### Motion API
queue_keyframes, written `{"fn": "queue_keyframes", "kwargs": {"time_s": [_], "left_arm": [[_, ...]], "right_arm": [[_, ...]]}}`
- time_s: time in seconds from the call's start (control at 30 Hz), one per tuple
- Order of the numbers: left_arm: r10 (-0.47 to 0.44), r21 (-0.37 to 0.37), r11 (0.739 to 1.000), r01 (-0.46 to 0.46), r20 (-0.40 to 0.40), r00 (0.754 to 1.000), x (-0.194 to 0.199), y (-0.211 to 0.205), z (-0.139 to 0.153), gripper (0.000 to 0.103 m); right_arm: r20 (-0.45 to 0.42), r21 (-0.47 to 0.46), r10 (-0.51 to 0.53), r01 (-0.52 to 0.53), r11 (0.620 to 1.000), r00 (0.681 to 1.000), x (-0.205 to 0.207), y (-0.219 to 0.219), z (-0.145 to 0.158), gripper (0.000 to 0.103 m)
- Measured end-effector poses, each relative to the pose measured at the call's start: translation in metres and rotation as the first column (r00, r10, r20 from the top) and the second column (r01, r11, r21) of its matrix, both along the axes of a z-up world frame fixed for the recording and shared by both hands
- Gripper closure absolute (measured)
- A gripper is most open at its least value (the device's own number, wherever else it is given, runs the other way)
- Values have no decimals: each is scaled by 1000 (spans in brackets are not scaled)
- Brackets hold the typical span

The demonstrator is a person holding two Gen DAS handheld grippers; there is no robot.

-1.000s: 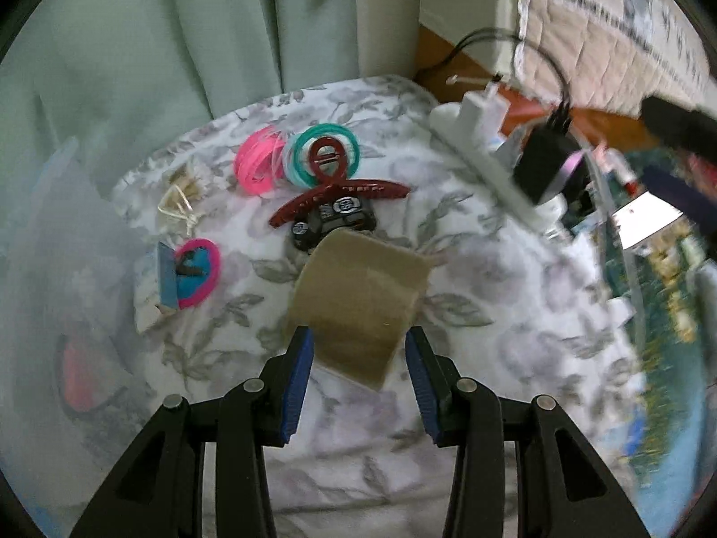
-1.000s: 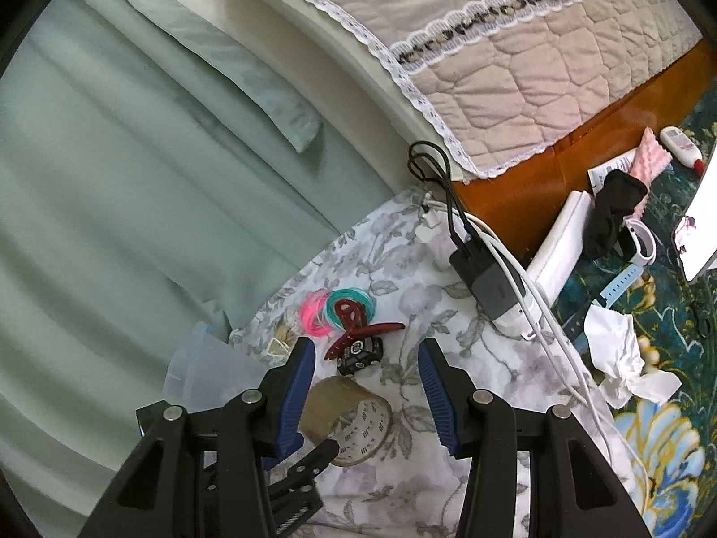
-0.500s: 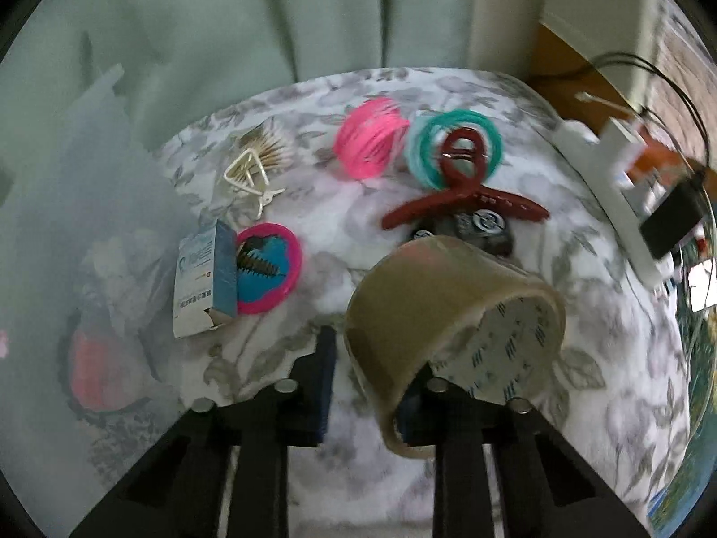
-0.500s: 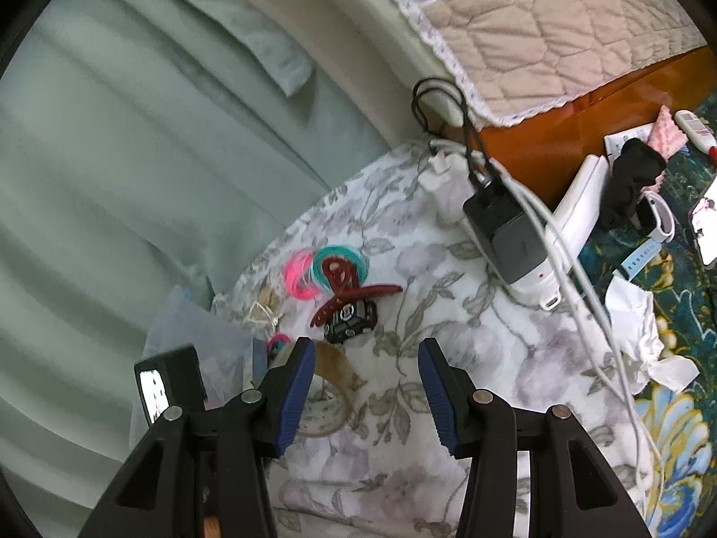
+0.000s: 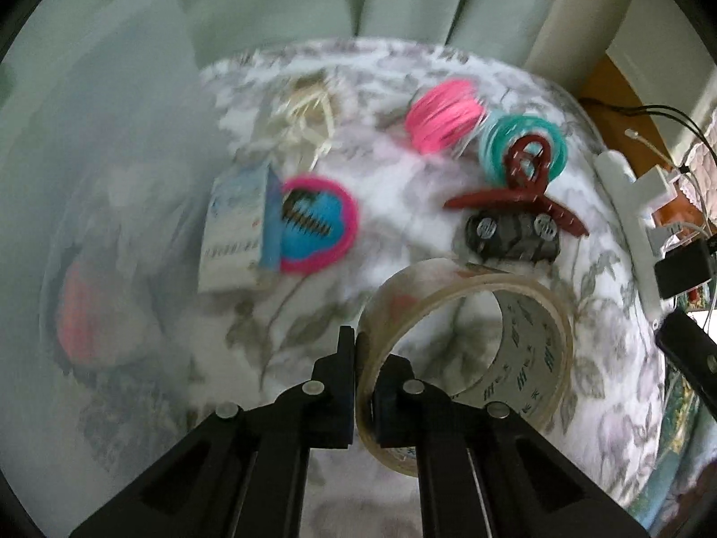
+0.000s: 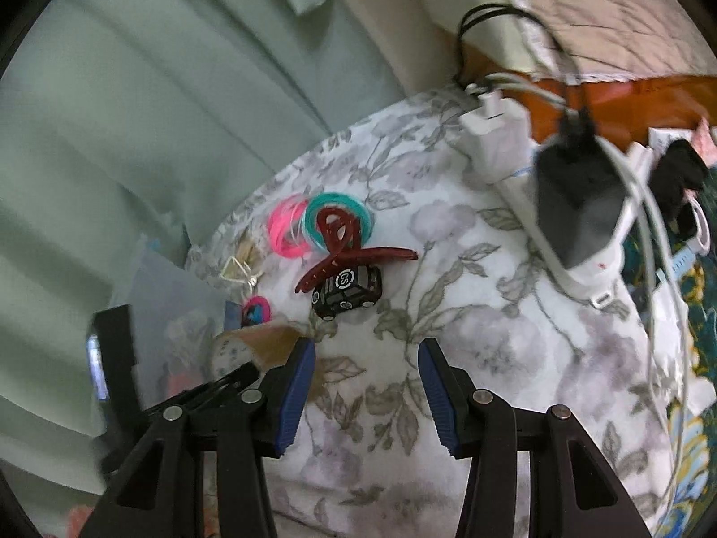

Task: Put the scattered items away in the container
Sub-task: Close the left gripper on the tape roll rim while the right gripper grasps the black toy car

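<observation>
From the left wrist, the left tongs [image 5: 364, 372] are clamping the wall of the tape roll [image 5: 466, 349], lifting it beside the translucent container [image 5: 112, 206]; light and stiff, it is probably gripping best by that thin rim. From the right wrist, the right tongs [image 6: 365, 385] are hanging wide apart, holding nothing, near the toy car [image 6: 347, 291].

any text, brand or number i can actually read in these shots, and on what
toy car: a round roof badge that looks like "03", not certain.
tape roll: blue repeated print on the inner core, too blurred to read.
small white box: blue logo and lines of print, too blurred to read.
left tongs, shut on the tape roll, and right tongs: no markings.
Nothing else legible.
</observation>
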State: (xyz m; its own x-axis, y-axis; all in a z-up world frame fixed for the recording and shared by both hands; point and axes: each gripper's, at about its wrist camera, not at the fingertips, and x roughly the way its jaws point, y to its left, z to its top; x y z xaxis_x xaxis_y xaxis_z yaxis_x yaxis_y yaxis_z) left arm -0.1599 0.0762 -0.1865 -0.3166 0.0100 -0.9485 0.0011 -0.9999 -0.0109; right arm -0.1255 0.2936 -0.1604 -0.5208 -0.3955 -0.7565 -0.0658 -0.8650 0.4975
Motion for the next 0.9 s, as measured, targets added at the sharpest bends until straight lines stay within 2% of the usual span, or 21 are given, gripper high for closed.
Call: {"fn": "queue_keyframes", "kwargs": {"time_s": [0.1, 0.33, 0.67, 0.9], "left_arm": [[17, -16, 1000, -17, 26, 1000, 3, -7, -8, 97], [14, -9, 1000, -14, 20, 1000, -3, -7, -14, 96], [19, -8, 1000, -19, 33, 999, -15, -1, -23, 95], [12, 7, 1000, -13, 46, 999, -22, 3, -28, 94]], "right_arm": [[11, 17, 46, -46, 999, 999, -13, -12, -9, 52], [32, 68, 161, -163, 984, 986, -41, -30, -37, 52], [10, 130, 235, -235, 963, 972, -84, -44, -53, 52], [2, 61, 216, -216, 974, 976, -98, -44, -61, 49]]}}
